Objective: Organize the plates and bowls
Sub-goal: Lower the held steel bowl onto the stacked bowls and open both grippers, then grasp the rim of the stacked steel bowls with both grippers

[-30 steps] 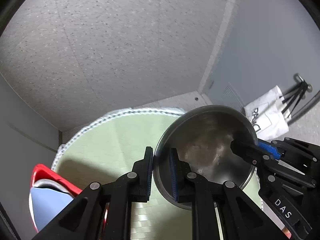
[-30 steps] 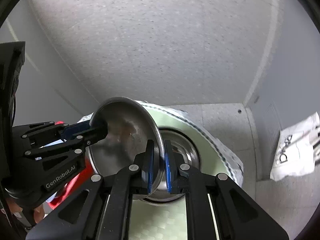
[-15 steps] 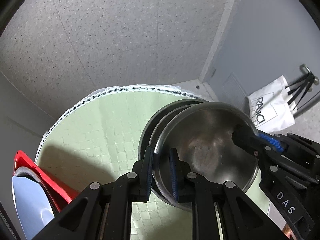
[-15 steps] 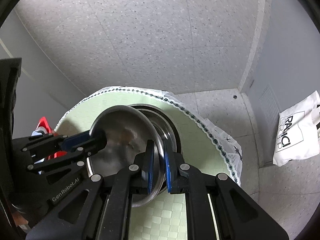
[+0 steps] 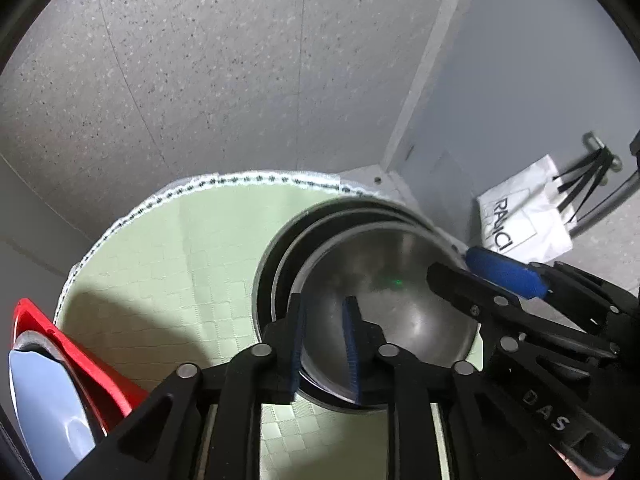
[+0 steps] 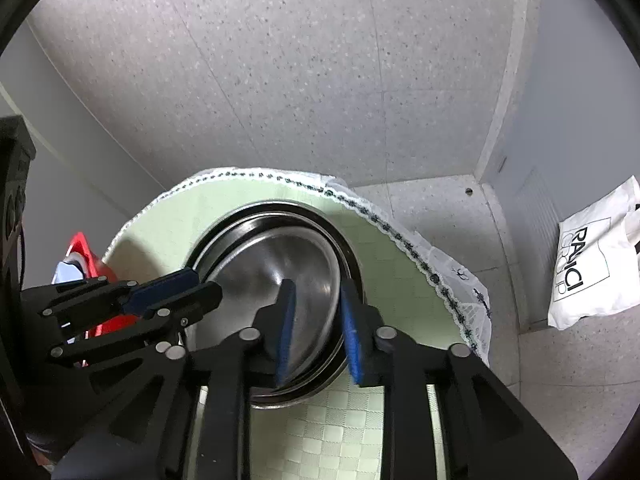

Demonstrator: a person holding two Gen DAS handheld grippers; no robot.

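Note:
A steel bowl [image 5: 400, 300] sits nested in a stack of steel bowls [image 5: 280, 264] on the round table with the green cloth [image 5: 160, 272]. My left gripper [image 5: 324, 340] straddles the top bowl's near rim with its jaws parted. My right gripper [image 6: 316, 324] straddles the rim on the opposite side, its jaws spread wider than the rim. The stack also shows in the right wrist view [image 6: 280, 256]. Each gripper shows in the other's view, the right [image 5: 480, 280] and the left [image 6: 176, 288].
A red rack [image 5: 80, 360] holding a pale blue plate [image 5: 44, 408] stands at the table's left edge. A white paper bag [image 5: 524, 216] leans against the grey wall on the speckled floor [image 5: 200, 60] beyond the table.
The bowl held by both grippers came down and settled into the stack on the table. Both grippers' jaws have parted from its rim.

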